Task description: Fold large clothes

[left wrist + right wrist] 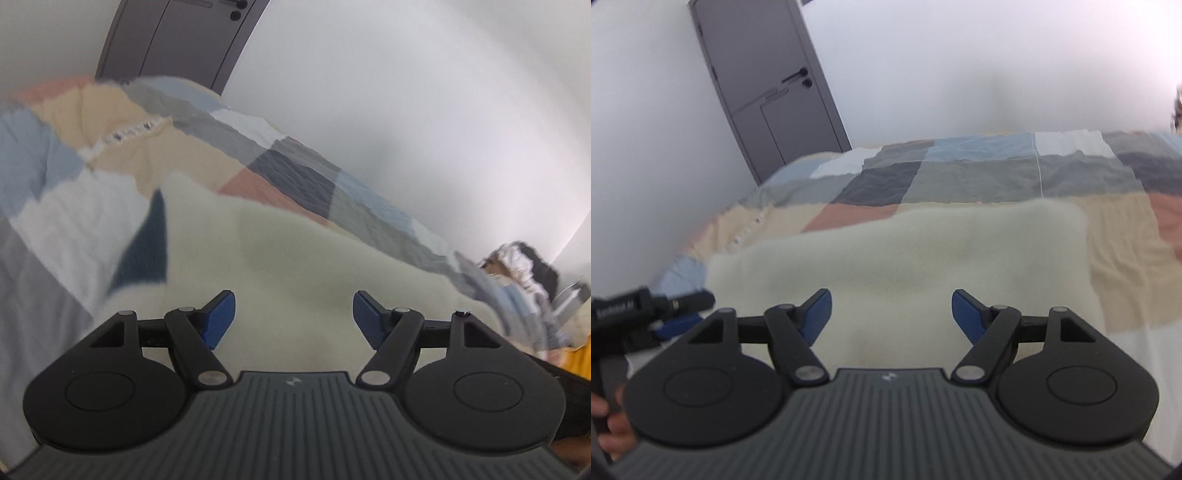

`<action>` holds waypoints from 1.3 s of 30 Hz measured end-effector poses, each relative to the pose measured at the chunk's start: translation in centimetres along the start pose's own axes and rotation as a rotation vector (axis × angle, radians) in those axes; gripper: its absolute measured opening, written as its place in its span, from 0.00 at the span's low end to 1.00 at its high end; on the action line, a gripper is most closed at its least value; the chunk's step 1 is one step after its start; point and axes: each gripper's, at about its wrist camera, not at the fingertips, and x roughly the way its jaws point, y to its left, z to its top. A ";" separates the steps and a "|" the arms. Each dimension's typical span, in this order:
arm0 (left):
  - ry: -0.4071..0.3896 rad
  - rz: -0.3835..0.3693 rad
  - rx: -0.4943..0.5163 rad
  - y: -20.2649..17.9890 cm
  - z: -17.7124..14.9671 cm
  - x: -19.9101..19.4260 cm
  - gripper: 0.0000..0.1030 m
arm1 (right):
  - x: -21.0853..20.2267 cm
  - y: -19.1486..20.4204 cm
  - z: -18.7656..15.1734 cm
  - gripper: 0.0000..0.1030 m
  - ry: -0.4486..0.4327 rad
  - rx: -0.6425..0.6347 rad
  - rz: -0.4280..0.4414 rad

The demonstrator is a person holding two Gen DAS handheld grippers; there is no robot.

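Above, the left tool (pixel 294 314) and right tool (pixel 891 314) hover with jaws apart, gripping nothing. Beneath them, a cream fleece garment (pixel 905 254) lies folded on the patchwork-covered bed (pixel 997 173).

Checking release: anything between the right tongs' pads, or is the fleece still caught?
Nothing. Right tongs stand open above the cream fleece, pads clear of it. Right wrist view shows it.

Open air above fleece garment (pixel 897 254)

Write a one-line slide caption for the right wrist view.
Right gripper open and empty above a cream fleece garment lying on the patchwork bedspread, grey door behind.
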 end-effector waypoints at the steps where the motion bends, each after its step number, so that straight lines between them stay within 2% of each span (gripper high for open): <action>1: 0.003 0.019 0.024 0.0 0.2 0.7 0.73 | 0.7 -0.1 0.3 0.72 0.008 -0.004 -0.010; 6: 0.029 0.084 0.087 1.2 0.4 3.7 0.73 | 3.7 -0.6 1.0 0.70 0.030 -0.041 -0.072; 10: 0.024 0.103 0.161 1.3 -0.4 5.5 0.73 | 5.8 -0.9 0.4 0.71 0.045 -0.090 -0.087; 18: 0.024 0.093 0.183 1.8 -0.9 7.6 0.73 | 8.3 -1.5 -0.1 0.73 0.038 -0.122 -0.091; 28: 0.027 0.076 0.163 1.0 -1.2 4.4 0.73 | 6.2 0.0 -0.5 0.73 0.033 -0.143 -0.128; 32: 0.028 0.107 0.178 0.3 -2.0 1.9 0.73 | 4.2 1.0 -1.1 0.73 0.038 -0.159 -0.137; 36: 0.036 0.083 0.116 0.4 -3.0 -1.2 0.76 | 2.1 2.0 -2.2 0.73 0.046 -0.167 -0.155; 39: 0.054 0.049 0.012 1.2 -4.0 -3.1 0.79 | 0.8 2.9 -3.0 0.73 0.055 -0.193 -0.167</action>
